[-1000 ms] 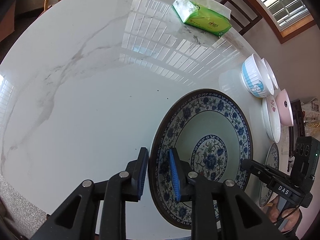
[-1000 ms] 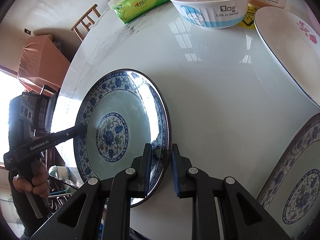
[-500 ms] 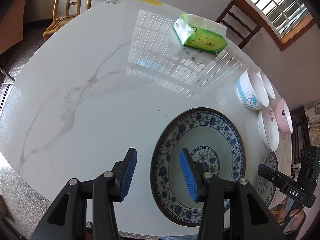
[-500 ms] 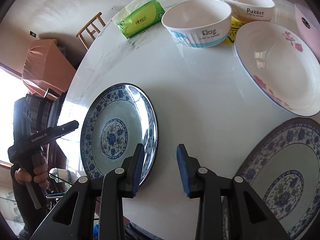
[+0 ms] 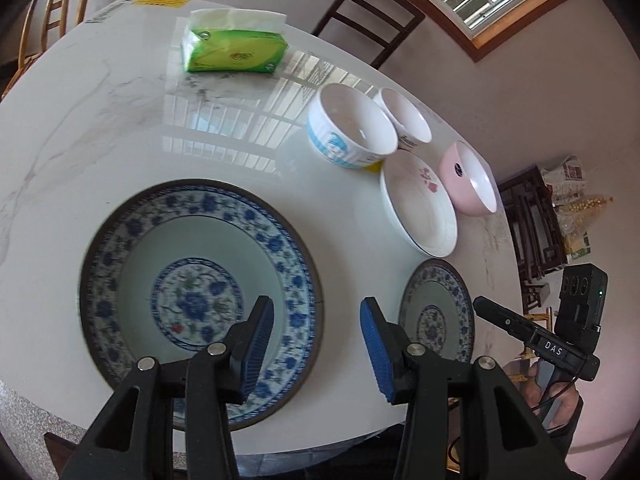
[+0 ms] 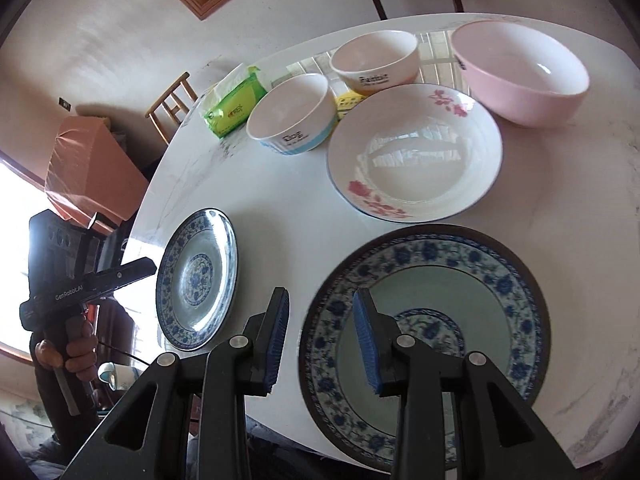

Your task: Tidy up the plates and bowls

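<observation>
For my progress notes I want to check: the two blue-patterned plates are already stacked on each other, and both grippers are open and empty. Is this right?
Not stacked. In the right wrist view the left blue-patterned plate and the right blue-patterned plate lie apart on the table. The left gripper and right gripper are open and empty; their jaws have just been opening.
</observation>
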Available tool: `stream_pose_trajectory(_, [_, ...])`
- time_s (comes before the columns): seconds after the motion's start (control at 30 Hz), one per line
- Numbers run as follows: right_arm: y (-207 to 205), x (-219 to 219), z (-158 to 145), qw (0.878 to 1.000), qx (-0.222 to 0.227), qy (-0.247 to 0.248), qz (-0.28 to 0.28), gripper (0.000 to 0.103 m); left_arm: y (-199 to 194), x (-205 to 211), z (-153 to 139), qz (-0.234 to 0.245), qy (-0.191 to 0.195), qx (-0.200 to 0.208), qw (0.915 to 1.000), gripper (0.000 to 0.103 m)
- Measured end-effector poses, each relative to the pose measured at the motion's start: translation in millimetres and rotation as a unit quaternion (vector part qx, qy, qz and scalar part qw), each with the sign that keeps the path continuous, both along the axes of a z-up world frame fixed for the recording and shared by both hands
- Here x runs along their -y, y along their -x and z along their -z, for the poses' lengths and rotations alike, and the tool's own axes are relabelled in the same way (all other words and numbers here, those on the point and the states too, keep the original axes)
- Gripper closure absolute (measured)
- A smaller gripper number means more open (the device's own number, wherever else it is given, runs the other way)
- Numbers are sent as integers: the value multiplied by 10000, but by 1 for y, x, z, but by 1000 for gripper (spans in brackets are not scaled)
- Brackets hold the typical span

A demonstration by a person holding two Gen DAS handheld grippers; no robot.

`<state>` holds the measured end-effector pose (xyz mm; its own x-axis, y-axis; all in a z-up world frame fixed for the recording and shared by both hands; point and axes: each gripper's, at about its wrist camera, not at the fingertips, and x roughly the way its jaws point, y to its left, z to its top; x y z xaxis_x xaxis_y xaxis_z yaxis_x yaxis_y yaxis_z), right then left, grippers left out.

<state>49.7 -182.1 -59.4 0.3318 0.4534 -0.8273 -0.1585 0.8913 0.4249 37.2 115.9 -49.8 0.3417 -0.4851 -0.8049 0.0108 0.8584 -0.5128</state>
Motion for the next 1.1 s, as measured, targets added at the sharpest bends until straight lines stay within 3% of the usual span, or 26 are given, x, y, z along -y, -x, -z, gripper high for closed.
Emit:
stream_pose_trajectory(0.3, [24, 80, 13, 9973, -156, -33, 715, 71, -8, 76, 29, 437, 570, -319, 9969, 57])
stream_pose_trajectory(0.57, [30, 118, 39, 9934, -452, -310, 1011, 71, -9, 106, 51, 502, 950, -662, 9920, 57])
stream_pose_trajectory(1.1, [35, 142, 68, 9893, -627, -586, 1183, 77, -8, 126, 70, 543, 986, -872, 9898, 57])
